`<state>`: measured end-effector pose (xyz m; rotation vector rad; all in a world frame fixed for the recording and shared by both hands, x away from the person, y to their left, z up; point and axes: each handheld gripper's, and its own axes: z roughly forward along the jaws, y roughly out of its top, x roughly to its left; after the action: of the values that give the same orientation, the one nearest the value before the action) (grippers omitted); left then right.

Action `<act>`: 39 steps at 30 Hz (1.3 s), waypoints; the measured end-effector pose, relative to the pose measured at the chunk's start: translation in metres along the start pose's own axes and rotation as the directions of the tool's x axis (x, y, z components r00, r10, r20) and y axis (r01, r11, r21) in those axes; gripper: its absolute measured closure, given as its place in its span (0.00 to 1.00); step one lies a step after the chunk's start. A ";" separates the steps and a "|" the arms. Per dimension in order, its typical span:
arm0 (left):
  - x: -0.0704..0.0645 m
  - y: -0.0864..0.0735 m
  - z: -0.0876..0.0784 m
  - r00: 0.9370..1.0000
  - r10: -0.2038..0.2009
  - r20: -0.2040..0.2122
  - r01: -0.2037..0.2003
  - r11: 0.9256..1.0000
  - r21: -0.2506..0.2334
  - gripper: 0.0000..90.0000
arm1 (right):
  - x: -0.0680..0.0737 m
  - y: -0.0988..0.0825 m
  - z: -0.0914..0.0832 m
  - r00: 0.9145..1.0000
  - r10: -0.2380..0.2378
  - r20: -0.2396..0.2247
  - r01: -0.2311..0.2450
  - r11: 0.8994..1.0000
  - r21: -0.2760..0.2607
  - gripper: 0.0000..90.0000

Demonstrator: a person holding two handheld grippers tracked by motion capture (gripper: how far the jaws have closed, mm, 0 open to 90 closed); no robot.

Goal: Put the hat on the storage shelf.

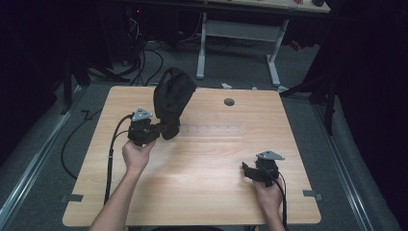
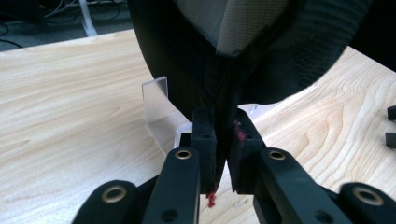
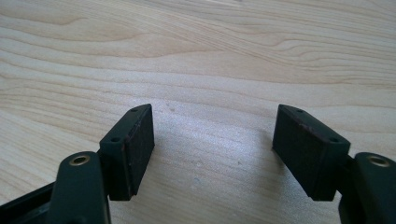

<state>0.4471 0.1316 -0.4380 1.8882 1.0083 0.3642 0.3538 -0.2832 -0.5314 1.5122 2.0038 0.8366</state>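
From the high view, the left gripper (image 1: 162, 129) holds a black cap (image 1: 172, 98) lifted above the far-left part of the table (image 1: 202, 187), the cap rising up and away from it. In the left gripper view, the fingers (image 2: 204, 140) pinch the cap's dark fabric (image 2: 187, 60) (pale lining faces the camera) above a clear plastic stand (image 2: 156, 109). In the right gripper view, the right gripper (image 3: 212, 151) has its fingers spread wide over bare wood.

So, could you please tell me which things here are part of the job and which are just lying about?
In use:
- black cap, clamped in the left gripper
- clear stand under it
- right gripper, open, holding nothing

Lying about:
- far desk
- floor cables
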 end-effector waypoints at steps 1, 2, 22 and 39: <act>0.000 0.000 0.000 1.000 0.000 0.000 0.000 1.000 0.003 0.91 | 0.000 0.000 0.000 1.000 0.000 0.000 0.000 1.000 0.000 0.33; 0.000 -0.001 -0.001 1.000 -0.001 0.000 0.001 1.000 0.004 0.90 | 0.000 0.000 0.000 1.000 0.000 -0.001 0.000 1.000 0.000 0.33; 0.003 -0.006 -0.013 1.000 -0.028 -0.003 0.028 0.999 0.029 0.50 | 0.000 0.000 0.000 1.000 0.002 -0.001 -0.002 1.000 0.001 0.33; 0.005 -0.012 -0.043 1.000 -0.018 0.000 0.018 1.000 0.011 0.45 | 0.000 0.000 0.000 1.000 0.001 -0.002 -0.001 1.000 0.001 0.33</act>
<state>0.4177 0.1637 -0.4264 1.8882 1.0287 0.3489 0.3537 -0.2830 -0.5314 1.5141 2.0045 0.8380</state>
